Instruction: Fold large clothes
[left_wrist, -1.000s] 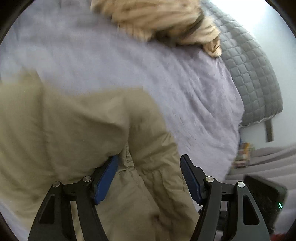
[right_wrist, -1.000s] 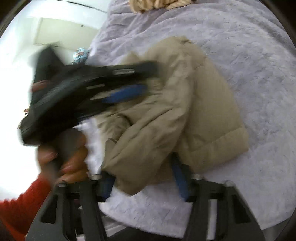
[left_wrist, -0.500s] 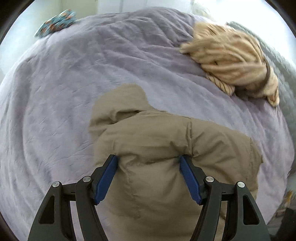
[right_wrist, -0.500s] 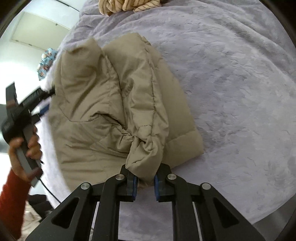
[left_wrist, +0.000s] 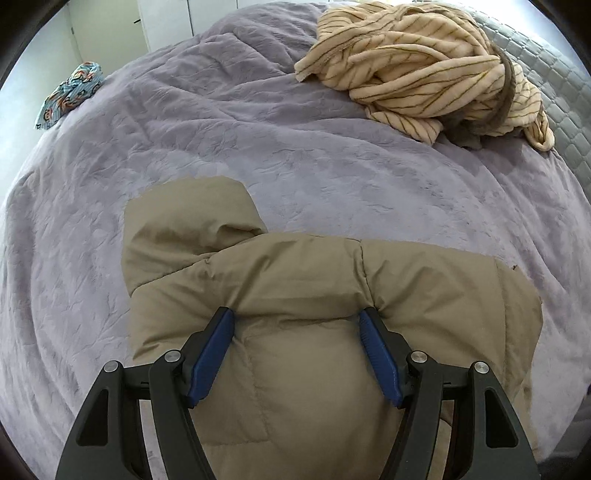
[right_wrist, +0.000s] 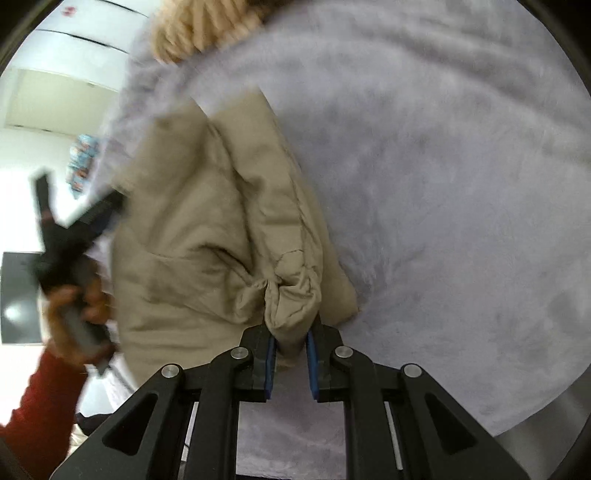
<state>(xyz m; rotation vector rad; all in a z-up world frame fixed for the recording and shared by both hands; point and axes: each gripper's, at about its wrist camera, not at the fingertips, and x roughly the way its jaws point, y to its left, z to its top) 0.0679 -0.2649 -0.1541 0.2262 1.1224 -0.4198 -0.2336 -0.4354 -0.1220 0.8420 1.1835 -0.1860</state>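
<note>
Jacket: we saw the tan puffer jacket (left_wrist: 295, 288) lying on the purple bed cover (left_wrist: 258, 129), near its front edge.
Left gripper (left_wrist: 297, 325): we kept its jaws wide apart, pressed on a jacket fold between them.
Right gripper (right_wrist: 290, 341): we had it clamped on the bunched sleeve cuff (right_wrist: 291, 299).
Far edge: a striped robe (left_wrist: 417, 70) lay there.

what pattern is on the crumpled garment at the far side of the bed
Cream garment with thin brown stripes, clearest in the left wrist view.

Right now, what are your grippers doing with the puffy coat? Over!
Left gripper open over tan coat. Right gripper shut on bunched coat cuff. Striped blanket heaped farther up bed, clear of coat.
</note>
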